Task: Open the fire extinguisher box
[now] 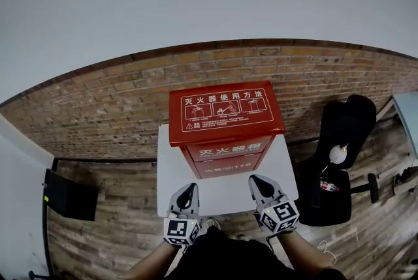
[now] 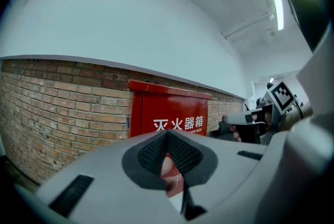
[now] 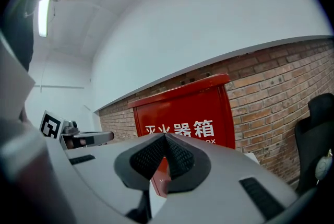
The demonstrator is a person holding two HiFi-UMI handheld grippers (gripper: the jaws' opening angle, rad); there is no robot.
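Fire extinguisher box (image 1: 225,115), red, the only one, stands lid down on a white table (image 1: 225,197) with its back to the brick wall (image 1: 98,102). In front of the box are two tongs, both over the table's near edge and apart from the box. The left gripper (image 1: 187,191) and right gripper (image 1: 261,182) each have jaws pressed together on nothing. Right of the box sits one black chair (image 1: 343,135). Left of the box, one black case (image 1: 68,197) stands on the floor.

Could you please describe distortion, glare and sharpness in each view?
Head view: fisheye bows the brick wall into an arc, the fire extinguisher box is sharp. Left gripper view: black vignette corners, a ceiling lamp glares, the near left hand-held gripper looks soft. Right gripper view: same vignette, box lettering crisp.
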